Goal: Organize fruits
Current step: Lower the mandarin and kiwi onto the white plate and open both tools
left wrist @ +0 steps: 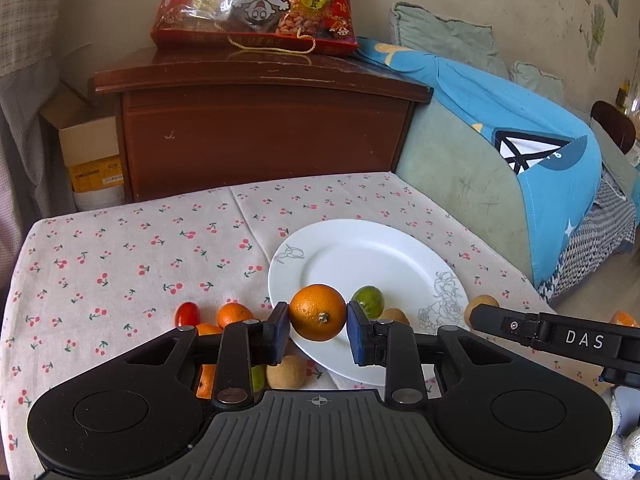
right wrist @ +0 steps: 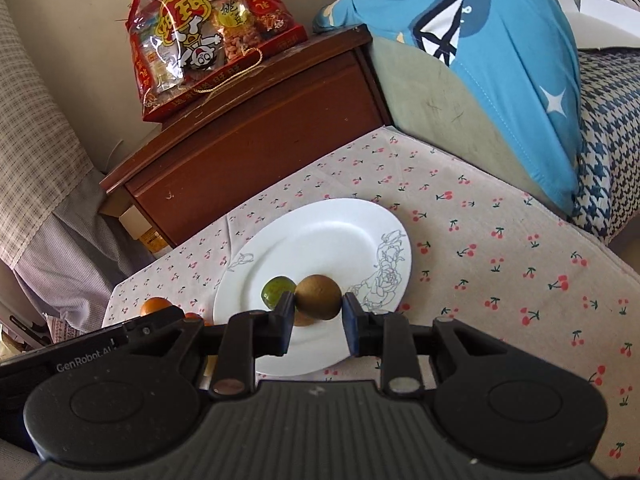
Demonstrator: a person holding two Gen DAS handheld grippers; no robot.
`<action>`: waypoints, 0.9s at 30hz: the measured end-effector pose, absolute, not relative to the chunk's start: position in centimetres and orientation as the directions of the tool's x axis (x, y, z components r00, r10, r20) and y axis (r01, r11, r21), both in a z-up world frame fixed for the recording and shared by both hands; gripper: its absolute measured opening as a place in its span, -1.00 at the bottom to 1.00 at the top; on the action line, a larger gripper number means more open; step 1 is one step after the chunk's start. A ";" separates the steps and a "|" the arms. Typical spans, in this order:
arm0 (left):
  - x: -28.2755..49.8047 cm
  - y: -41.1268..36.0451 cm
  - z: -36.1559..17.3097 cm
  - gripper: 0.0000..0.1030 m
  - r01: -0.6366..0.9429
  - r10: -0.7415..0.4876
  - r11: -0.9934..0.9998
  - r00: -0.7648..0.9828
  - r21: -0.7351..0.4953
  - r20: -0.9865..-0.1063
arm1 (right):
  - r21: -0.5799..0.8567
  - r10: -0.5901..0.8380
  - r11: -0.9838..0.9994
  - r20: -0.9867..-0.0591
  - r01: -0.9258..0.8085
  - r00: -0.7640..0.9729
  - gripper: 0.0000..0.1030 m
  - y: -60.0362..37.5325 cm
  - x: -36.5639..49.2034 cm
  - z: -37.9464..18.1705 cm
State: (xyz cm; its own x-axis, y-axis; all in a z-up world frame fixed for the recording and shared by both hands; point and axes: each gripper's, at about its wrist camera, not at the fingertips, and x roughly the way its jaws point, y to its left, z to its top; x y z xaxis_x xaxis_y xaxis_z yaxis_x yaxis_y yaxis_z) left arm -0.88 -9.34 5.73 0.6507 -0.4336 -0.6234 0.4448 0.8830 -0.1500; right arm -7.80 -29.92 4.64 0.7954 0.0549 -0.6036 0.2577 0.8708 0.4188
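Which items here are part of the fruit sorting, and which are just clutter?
Job:
- orange in left claw
- brown fruit in right claw
- green fruit on white plate
- loose fruit on the cloth, e.g. red tomato

Clutter:
- snack bag
- wooden cabinet
- blue cover
- cardboard box

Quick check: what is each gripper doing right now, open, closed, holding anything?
Left gripper: closed on an orange.
Right gripper: closed on a brown fruit.

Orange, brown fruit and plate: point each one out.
orange (left wrist: 317, 312), left wrist view, middle of its peel.
brown fruit (right wrist: 318, 296), right wrist view, middle of its skin.
plate (right wrist: 320, 236), right wrist view, bare white centre.
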 end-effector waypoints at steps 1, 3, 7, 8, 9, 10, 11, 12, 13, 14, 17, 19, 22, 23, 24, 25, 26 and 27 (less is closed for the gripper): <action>-0.7 -9.6 5.4 -0.46 0.450 -0.434 0.881 0.648 -0.145 -0.626 | 0.434 0.058 0.860 -0.602 0.266 0.796 -0.49 -30.1 -7.8 4.3; -0.3 -10.0 4.7 -0.46 0.454 -0.438 0.878 0.639 -0.151 -0.633 | 0.449 0.062 0.849 -0.608 0.278 0.792 -0.49 -30.2 -7.5 3.7; 0.3 -10.8 3.5 -0.46 0.461 -0.440 0.875 0.626 -0.150 -0.644 | 0.440 0.052 0.848 -0.624 0.295 0.780 -0.49 -30.2 -6.8 2.7; 0.4 -10.9 3.2 -0.46 0.463 -0.437 0.874 0.623 -0.144 -0.649 | 0.436 0.049 0.848 -0.629 0.300 0.776 -0.49 -30.1 -6.5 2.6; 0.6 -11.1 2.9 -0.46 0.463 -0.435 0.875 0.620 -0.144 -0.653 | 0.436 0.049 0.847 -0.634 0.304 0.772 -0.49 -30.1 -6.4 2.4; 0.7 -11.1 2.7 -0.46 0.460 -0.435 0.875 0.614 -0.149 -0.659 | 0.439 0.052 0.845 -0.636 0.305 0.770 -0.49 -30.1 -6.2 2.2; 0.9 -11.2 2.4 -0.46 0.456 -0.436 0.876 0.609 -0.157 -0.662 | 0.441 0.055 0.844 -0.638 0.306 0.768 -0.49 -30.1 -6.0 2.0; 1.1 -11.3 2.3 -0.46 0.455 -0.436 0.876 0.606 -0.160 -0.665 | 0.441 0.056 0.844 -0.640 0.307 0.766 -0.49 -30.1 -5.9 1.8; 1.2 -11.3 2.1 -0.46 0.452 -0.434 0.877 0.604 -0.161 -0.669 | 0.438 0.055 0.845 -0.643 0.307 0.764 -0.49 -30.0 -5.6 1.7; 1.4 -11.4 1.9 -0.46 0.450 -0.431 0.878 0.602 -0.160 -0.672 | 0.436 0.054 0.845 -0.644 0.308 0.763 -0.49 -29.9 -5.5 1.6; 1.9 -11.6 1.6 -0.45 0.451 -0.434 0.877 0.602 -0.163 -0.671 | 0.435 0.047 0.843 -0.646 0.316 0.762 -0.48 -29.9 -5.0 1.3; 2.1 -11.9 1.6 -0.42 0.452 -0.433 0.878 0.608 -0.158 -0.665 | 0.435 0.039 0.840 -0.645 0.324 0.764 -0.44 -29.9 -4.8 1.1; 2.2 -11.9 1.8 -0.33 0.440 -0.433 0.883 0.621 -0.167 -0.654 | 0.434 0.030 0.839 -0.639 0.328 0.768 -0.44 -29.9 -4.8 1.2; 2.2 -11.8 2.0 -0.26 0.431 -0.431 0.886 0.627 -0.171 -0.649 | 0.434 0.029 0.840 -0.636 0.326 0.771 -0.44 -29.9 -4.9 1.3; 2.3 -11.8 2.2 -0.22 0.423 -0.427 0.890 0.634 -0.173 -0.644 | 0.433 0.027 0.841 -0.633 0.325 0.774 -0.44 -29.9 -4.9 1.4; 2.2 -11.6 2.4 -0.17 0.417 -0.425 0.892 0.642 -0.174 -0.638 | 0.432 0.024 0.842 -0.628 0.323 0.778 -0.44 -29.8 -4.9 1.5; 2.2 -11.6 2.6 -0.13 0.415 -0.424 0.893 0.647 -0.174 -0.634 | 0.432 0.022 0.843 -0.624 0.321 0.781 -0.44 -29.8 -5.0 1.6; 2.2 -11.5 2.8 -0.10 0.412 -0.422 0.894 0.651 -0.173 -0.631 | 0.433 0.022 0.843 -0.621 0.320 0.783 -0.44 -29.8 -5.0 1.7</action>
State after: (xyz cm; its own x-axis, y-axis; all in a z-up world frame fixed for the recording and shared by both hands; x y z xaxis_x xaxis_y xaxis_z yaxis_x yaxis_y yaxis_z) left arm 2.17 -11.46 2.80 0.6506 -0.4224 -0.6311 0.4125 0.8943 -0.1734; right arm -4.99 -29.78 1.67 0.7832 0.0221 -0.6213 0.3196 0.8429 0.4329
